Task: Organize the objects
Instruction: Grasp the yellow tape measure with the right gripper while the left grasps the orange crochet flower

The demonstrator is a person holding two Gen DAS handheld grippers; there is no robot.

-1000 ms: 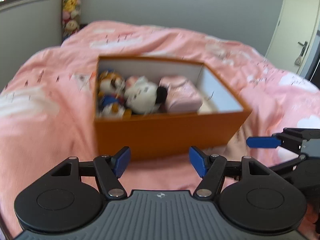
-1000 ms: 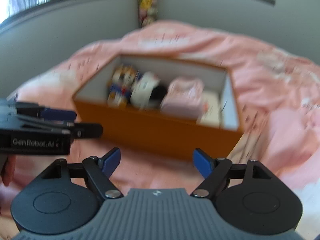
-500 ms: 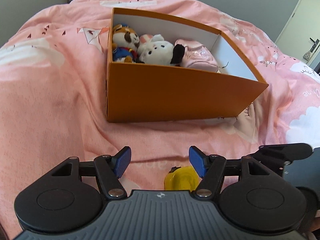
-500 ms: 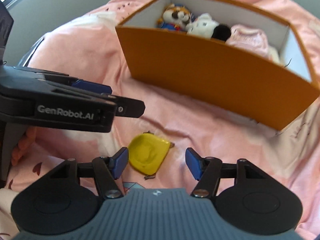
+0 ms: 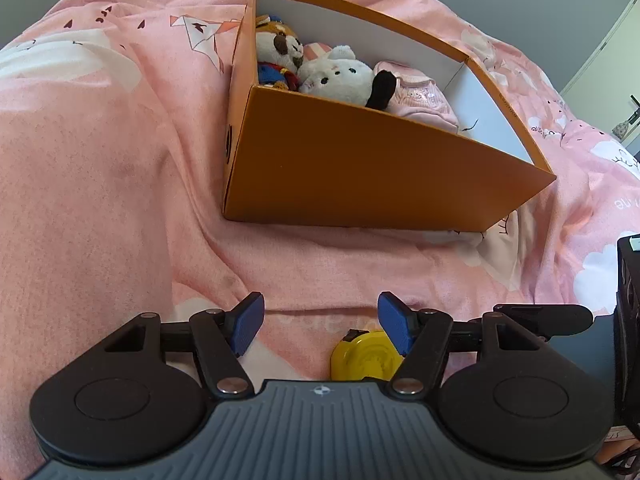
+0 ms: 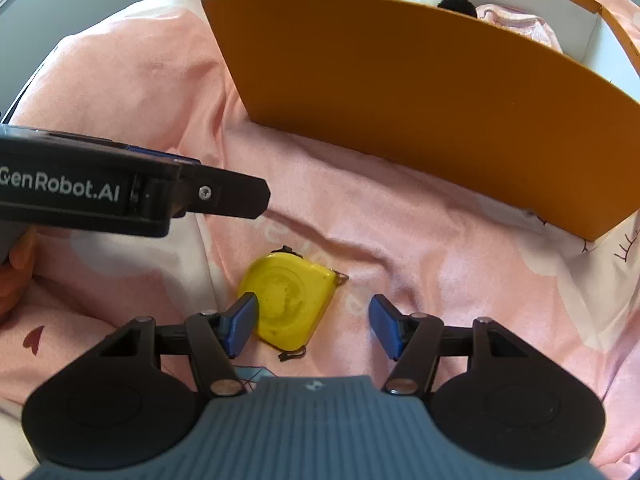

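Two tools hang low over the bed, and both stand with their blue pads spread wide, holding nothing. The right tool (image 6: 312,326) is nearest the job: the yellow tape measure (image 6: 290,300) lies flat on the pink bedspread (image 6: 460,272) just in front of it, a little left of the gap, with the tool's left pad partly covering its near left edge. The left tool (image 5: 322,322) hovers beside it on the left; in its own view the tape measure (image 5: 366,360) peeks out low down by its right pad.

The tape measure looks like a hard, smooth plastic case, probably dense for its bulk and a bit slippery. It won't give under the pads, but the soft bedding beneath it will sink, so pressing down risks burying it. The best hold is likely across the two flat-ish side edges, pads low around the body, clear of the small dark loop and the tape tip at its corners.

Farther off stands the orange box (image 6: 420,92), open on top, already holding a brown-faced plush (image 5: 278,54), a white plush (image 5: 340,76) and a pink pouch (image 5: 420,98). The box's right end looks free for it.
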